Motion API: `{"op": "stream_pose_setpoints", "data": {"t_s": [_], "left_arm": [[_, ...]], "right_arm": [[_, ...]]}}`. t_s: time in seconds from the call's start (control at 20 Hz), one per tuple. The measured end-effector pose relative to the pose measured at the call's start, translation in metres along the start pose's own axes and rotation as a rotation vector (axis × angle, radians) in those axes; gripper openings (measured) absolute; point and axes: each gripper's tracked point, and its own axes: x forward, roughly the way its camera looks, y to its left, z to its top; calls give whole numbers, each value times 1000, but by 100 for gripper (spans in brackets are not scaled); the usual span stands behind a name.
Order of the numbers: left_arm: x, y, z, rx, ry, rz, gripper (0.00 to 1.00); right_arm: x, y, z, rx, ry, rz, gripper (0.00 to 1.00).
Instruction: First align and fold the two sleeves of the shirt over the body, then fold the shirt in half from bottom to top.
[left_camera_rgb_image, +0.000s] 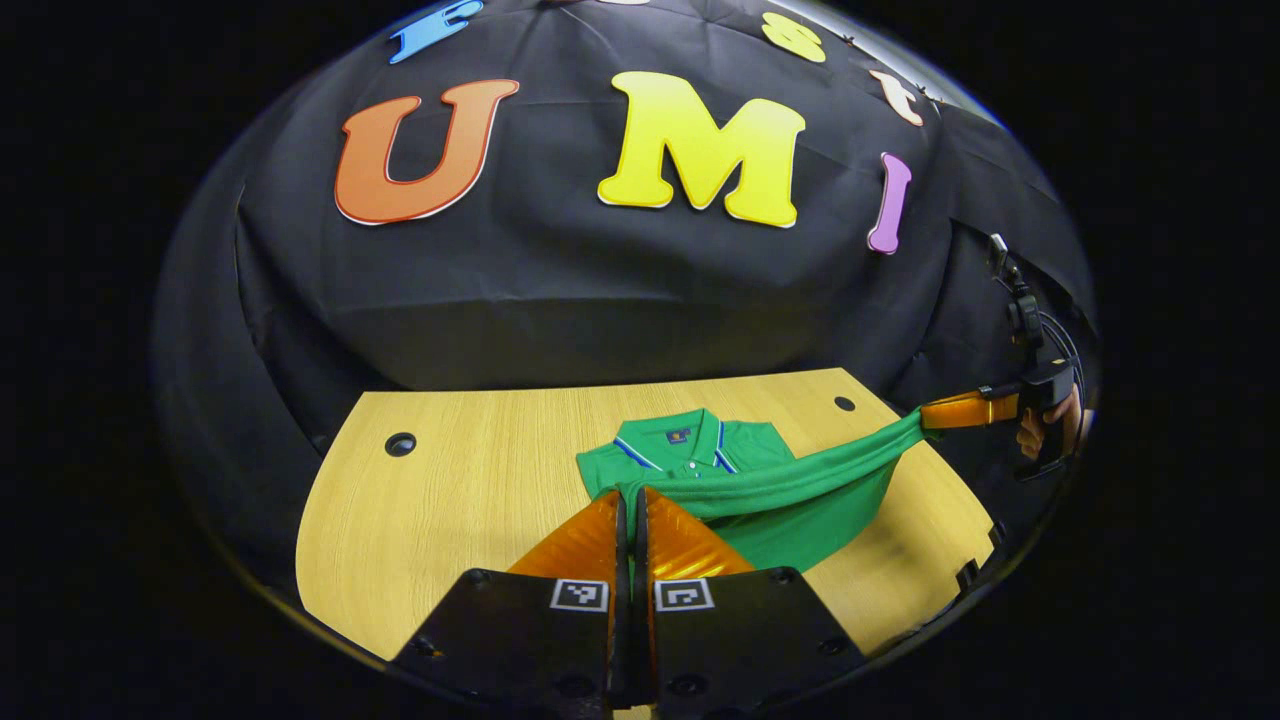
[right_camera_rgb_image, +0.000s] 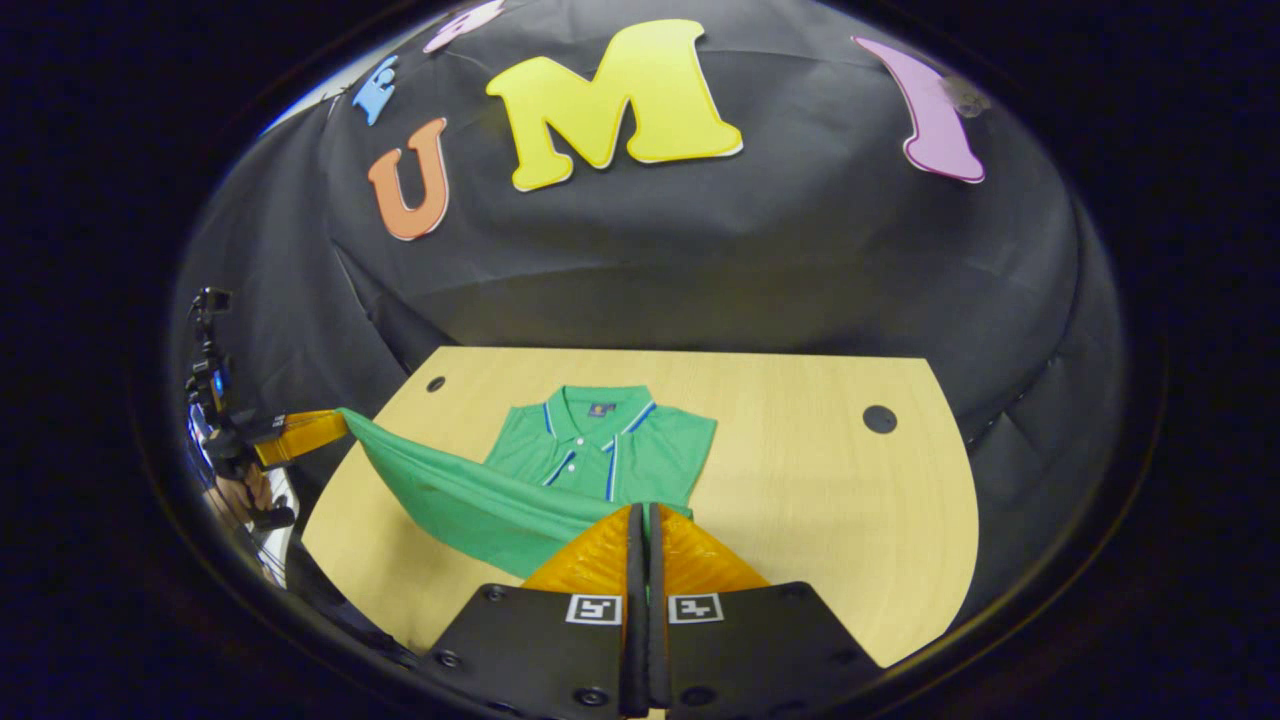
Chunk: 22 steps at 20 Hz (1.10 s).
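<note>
- In the left gripper view, the left tongs (left_camera_rgb_image: 632, 515) are seen pressed together on the bottom hem of the green shirt (left_camera_rgb_image: 770, 500), at the near edge of the surface (left_camera_rgb_image: 450, 480).
- In the right gripper view, the right tongs (right_camera_rgb_image: 640, 530) are likewise clamped on the hem.
- The hem is held raised and stretched between both tongs.
- The collar end is laid flat toward the far edge.

A recording booth, not a lived-in room: black cloth (right_camera_rgb_image: 820, 260) hangs as the wall behind and wraps round both sides of a pale wood-grain tabletop (right_camera_rgb_image: 820, 500) with round cable holes (right_camera_rgb_image: 879, 419) near its far corners, like an office desk.
</note>
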Motion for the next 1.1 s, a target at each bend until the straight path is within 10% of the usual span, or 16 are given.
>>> {"op": "stream_pose_setpoints", "data": {"t_s": [0.65,1.1], "left_arm": [[119,36,37,-25,-46,12,3],[202,54,0,-23,-17,71,3]], "right_arm": [[121,-20,72,-5,-102,-37,2],[216,-47,48,12,-73,-103,2]]}}
